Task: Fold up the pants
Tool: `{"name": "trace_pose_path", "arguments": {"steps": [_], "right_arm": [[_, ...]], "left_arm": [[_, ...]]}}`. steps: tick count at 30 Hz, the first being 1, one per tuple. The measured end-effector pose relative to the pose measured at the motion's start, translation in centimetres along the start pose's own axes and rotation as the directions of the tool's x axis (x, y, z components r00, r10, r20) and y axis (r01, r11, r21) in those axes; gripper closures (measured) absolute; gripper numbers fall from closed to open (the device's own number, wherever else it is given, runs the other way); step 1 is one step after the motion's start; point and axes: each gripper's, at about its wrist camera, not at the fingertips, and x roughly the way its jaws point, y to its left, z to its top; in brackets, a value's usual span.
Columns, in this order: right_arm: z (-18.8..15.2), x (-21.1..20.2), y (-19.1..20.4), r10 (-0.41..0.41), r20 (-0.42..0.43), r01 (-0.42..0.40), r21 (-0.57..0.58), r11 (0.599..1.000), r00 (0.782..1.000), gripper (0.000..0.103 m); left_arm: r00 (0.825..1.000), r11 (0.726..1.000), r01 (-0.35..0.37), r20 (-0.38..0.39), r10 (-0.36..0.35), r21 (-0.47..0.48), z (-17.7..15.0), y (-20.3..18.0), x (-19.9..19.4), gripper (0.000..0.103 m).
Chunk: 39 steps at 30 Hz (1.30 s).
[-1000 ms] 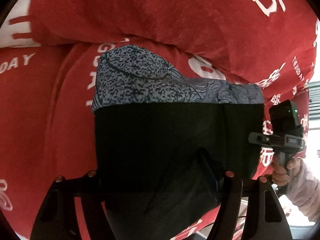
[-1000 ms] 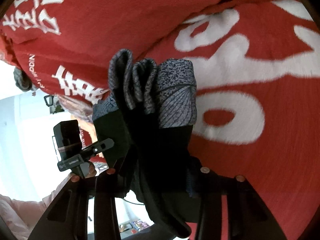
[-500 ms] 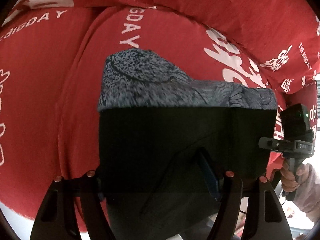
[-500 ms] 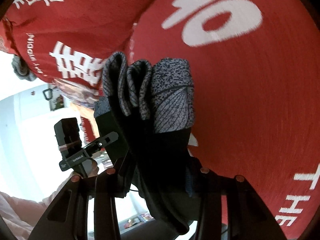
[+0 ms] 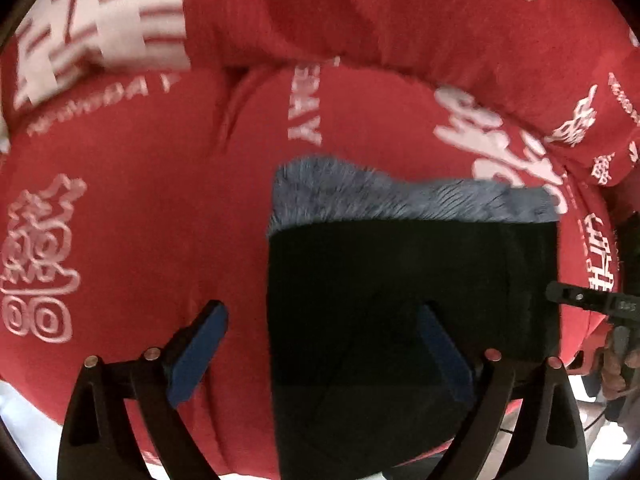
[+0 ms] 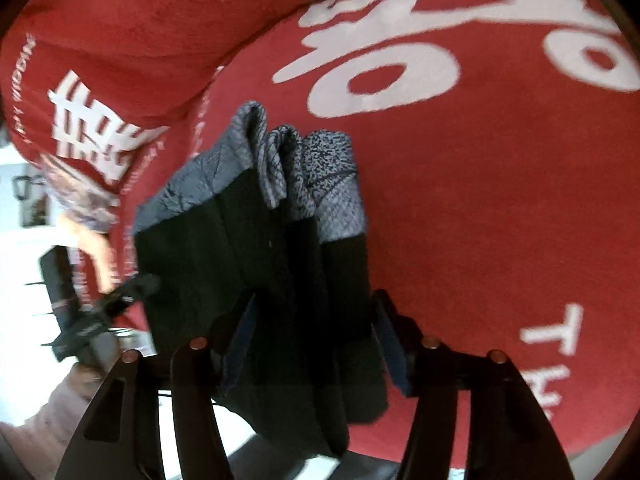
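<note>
The pants (image 5: pixel 408 280) are black with a grey-blue patterned band, folded into a compact bundle over a red cushion. In the left wrist view my left gripper (image 5: pixel 324 344) is open; its left blue pad (image 5: pixel 196 348) is clear of the cloth and the right pad lies against the dark fabric. In the right wrist view the pants (image 6: pixel 280 248) hang as several bunched layers between my right gripper's fingers (image 6: pixel 312 340), which are shut on them. The right gripper also shows at the left wrist view's right edge (image 5: pixel 592 304), and the left gripper at the right wrist view's left edge (image 6: pixel 80 312).
A red sofa cover (image 5: pixel 140 220) with white lettering fills both views, with a raised back cushion (image 5: pixel 400 16) above the seat. The seat's front edge runs along the bottom of the left wrist view. A bright room floor shows at the lower left of the right wrist view.
My left gripper has opened and let go of the pants; its left finger now stands apart from the cloth. The pants sit lower on the seat. The right gripper still holds them.
</note>
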Motion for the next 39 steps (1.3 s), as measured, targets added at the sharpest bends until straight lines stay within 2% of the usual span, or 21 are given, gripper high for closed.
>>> {"name": "trace_pose_path", "arguments": {"steps": [1, 3, 4, 6, 8, 12, 17, 19, 21, 23, 25, 35, 37, 38, 39], "right_arm": [[0.0, -0.7, 0.2, -0.036, 0.018, 0.037, -0.015, 0.999, 0.999, 0.047], [0.0, -2.3, 1.1, -0.063, 0.075, 0.066, -0.041, 0.997, 0.995, 0.084], [0.1, -2.9, 1.3, -0.058, 0.094, 0.062, -0.044, 0.997, 0.994, 0.088], [0.8, -3.7, 2.3, -0.046, 0.130, 0.054, -0.060, 0.997, 0.990, 0.089], [1.3, -3.6, 2.7, -0.045, 0.131, 0.056, -0.079, 0.995, 0.990, 0.089], [2.6, -0.9, 3.6, -0.098, 0.090, 0.106, -0.091, 0.990, 0.991, 0.091], [3.1, 0.9, 3.3, -0.128, 0.106, 0.139, -0.105, 0.985, 0.986, 0.100], [3.0, 0.6, 3.0, -0.116, 0.100, 0.125, -0.088, 0.988, 0.988, 0.100], [2.8, 0.2, 2.8, -0.156, 0.097, 0.163, -0.067, 0.984, 0.983, 0.099], [2.5, -0.2, 2.2, -0.165, 0.087, 0.169, -0.033, 0.985, 0.982, 0.091], [1.8, -0.8, 1.4, -0.137, 0.063, 0.136, 0.018, 0.991, 0.989, 0.091], [-3.9, -2.8, 2.4, -0.166, -0.009, 0.167, 0.064, 0.984, 0.986, 0.090], [-4.8, -3.1, 3.1, -0.167, -0.017, 0.168, 0.065, 0.984, 0.986, 0.086], [-5.3, -3.4, 3.6, -0.172, -0.020, 0.173, 0.063, 0.983, 0.985, 0.079], [-5.9, -3.9, 4.2, -0.178, -0.018, 0.178, 0.060, 0.982, 0.984, 0.067]], "left_arm": [[1.000, 1.000, 0.010, 0.028, -0.010, 0.007, 0.2, -0.3, -1.3, 0.006], [0.998, 0.999, 0.042, 0.055, -0.043, 0.021, 0.6, -0.9, -2.6, 0.006], [0.995, 0.996, 0.083, 0.059, -0.085, 0.034, 0.9, -1.4, -3.1, 0.006], [0.990, 0.991, 0.124, 0.058, -0.127, 0.056, 1.4, -2.5, -2.8, 0.006], [0.992, 0.991, 0.115, 0.046, -0.118, 0.067, 1.8, -3.5, -1.6, 0.006], [1.000, 1.000, 0.003, 0.002, -0.003, 0.028, 2.1, -3.9, 2.7, 0.006], [0.996, 0.993, -0.094, 0.001, 0.094, 0.065, 1.4, -4.4, 3.6, 0.006], [0.993, 0.991, -0.113, -0.007, 0.114, 0.066, 1.2, -4.2, 3.6, 0.006], [0.990, 0.989, -0.137, -0.022, 0.139, 0.058, 0.9, -4.0, 3.2, 0.006], [0.987, 0.986, -0.156, -0.040, 0.158, 0.052, 0.6, -3.8, 2.7, 0.006], [0.985, 0.986, -0.160, -0.054, 0.162, 0.042, 0.1, -3.6, 2.3, 0.006], [0.973, 0.977, -0.201, -0.097, 0.207, 0.071, -2.1, -4.0, -1.0, 0.006], [0.975, 0.979, -0.197, -0.096, 0.202, 0.055, -2.4, -4.1, -2.3, 0.006], [0.976, 0.980, -0.193, -0.093, 0.197, 0.051, -2.5, -4.2, -2.9, 0.006], [0.977, 0.980, -0.191, -0.088, 0.194, 0.050, -2.6, -4.4, -3.5, 0.006]]}}
